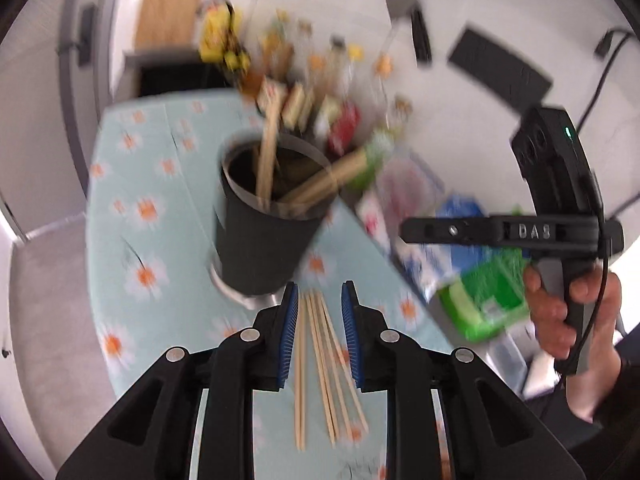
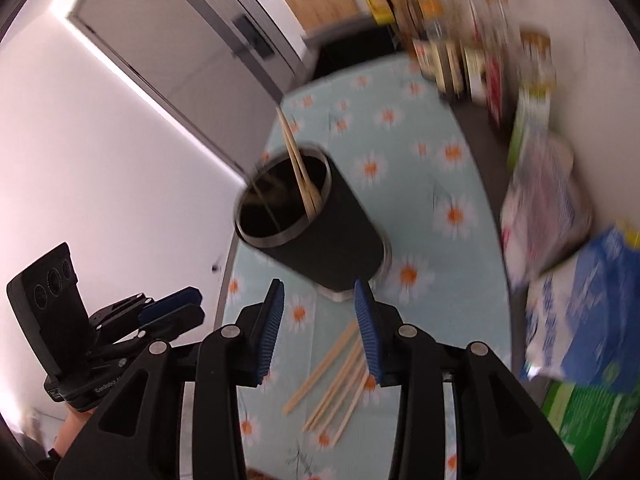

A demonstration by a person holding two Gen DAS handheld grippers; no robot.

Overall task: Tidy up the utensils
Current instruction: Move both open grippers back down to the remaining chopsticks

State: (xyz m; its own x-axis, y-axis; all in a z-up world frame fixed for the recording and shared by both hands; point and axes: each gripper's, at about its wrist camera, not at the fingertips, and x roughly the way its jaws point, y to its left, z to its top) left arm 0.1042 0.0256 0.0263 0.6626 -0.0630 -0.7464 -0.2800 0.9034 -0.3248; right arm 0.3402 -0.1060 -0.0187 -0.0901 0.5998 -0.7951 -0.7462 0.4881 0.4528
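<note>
A black utensil cup (image 1: 262,236) with a few wooden chopsticks in it stands on the flowered tablecloth (image 1: 160,216); it also shows in the right wrist view (image 2: 320,228). Several loose chopsticks (image 1: 320,364) lie on the cloth in front of the cup, also in the right wrist view (image 2: 336,380). My left gripper (image 1: 319,300) is open and empty, hovering above the loose chopsticks. My right gripper (image 2: 320,304) is open and empty, above the cloth just before the cup; from the left wrist view it shows at the right (image 1: 408,230).
Bottles and jars (image 2: 472,40) stand along the back of the table. Blue, white and green packages (image 2: 580,320) lie at the right edge. A wooden board (image 1: 172,4) leans at the back wall. The views are motion-blurred.
</note>
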